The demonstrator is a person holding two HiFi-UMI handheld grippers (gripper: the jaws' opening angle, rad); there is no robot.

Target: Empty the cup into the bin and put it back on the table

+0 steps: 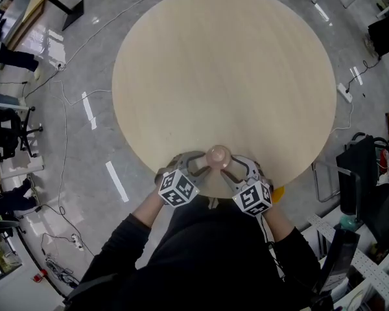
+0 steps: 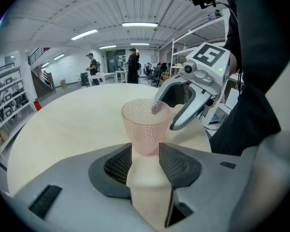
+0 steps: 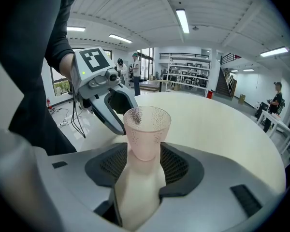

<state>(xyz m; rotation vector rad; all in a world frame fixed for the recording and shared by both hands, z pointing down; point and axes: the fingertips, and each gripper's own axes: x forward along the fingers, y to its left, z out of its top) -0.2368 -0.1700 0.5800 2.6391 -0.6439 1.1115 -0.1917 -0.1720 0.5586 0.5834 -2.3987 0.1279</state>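
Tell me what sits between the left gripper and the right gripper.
The pink cup stands between the left gripper and the right gripper, near the table edge; the head view shows it best.

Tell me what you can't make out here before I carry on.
- Cup contents: a dark speck shows through its wall in both gripper views, litter or a finger behind; head view too small.
- Bin: none recognisable; a yellow scrap in the head view is mostly hidden by the table edge and right gripper.
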